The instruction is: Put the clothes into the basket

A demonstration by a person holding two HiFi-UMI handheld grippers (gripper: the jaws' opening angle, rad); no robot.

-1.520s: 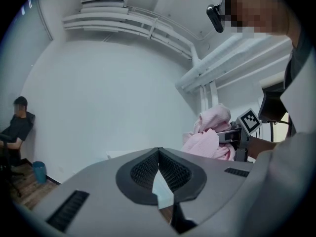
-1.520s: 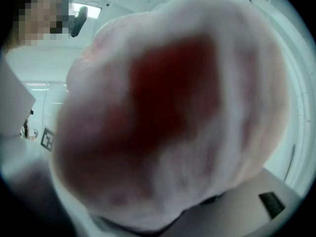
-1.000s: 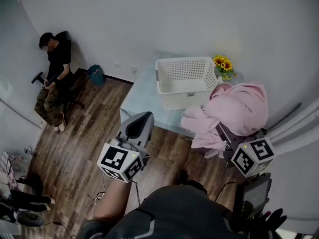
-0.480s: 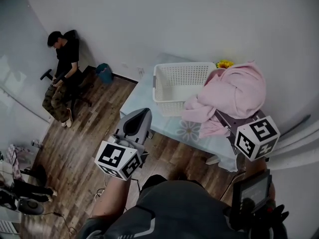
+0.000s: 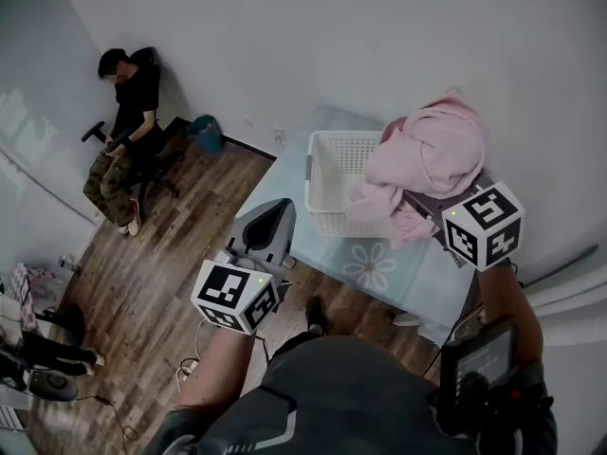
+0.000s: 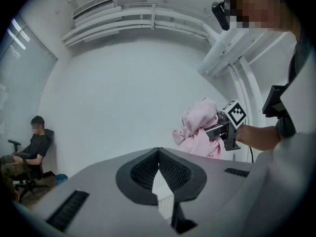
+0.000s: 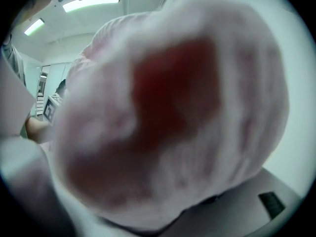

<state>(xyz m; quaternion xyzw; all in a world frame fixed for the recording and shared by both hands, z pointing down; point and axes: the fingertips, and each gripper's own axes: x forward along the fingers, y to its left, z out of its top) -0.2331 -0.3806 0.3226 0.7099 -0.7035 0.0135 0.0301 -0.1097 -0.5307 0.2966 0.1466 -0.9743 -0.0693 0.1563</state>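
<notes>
Right gripper (image 5: 413, 210) clamped on pink garment (image 5: 427, 154), over right rim of white laundry basket (image 5: 332, 173); left gripper (image 5: 273, 214) closed, empty.

Count: one white basket (image 5: 327, 150); one pink clothes bundle (image 5: 427, 154); one table (image 5: 379, 268); one seated person (image 5: 128, 126); one teal container (image 5: 206, 133); two claws, left claw (image 6: 158, 152) and right claw (image 6: 211, 131).

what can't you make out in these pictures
- Right tool jaws: in the right gripper view the held pink garment fills the picture, blurred against the lens.
- Basket, right side and part of its inside: in the head view the garment covers them.
- Table, far right part: in the head view it is behind the garment and the right tool.
- Seated person: what the hands hold is too small to tell in the head view.
</notes>
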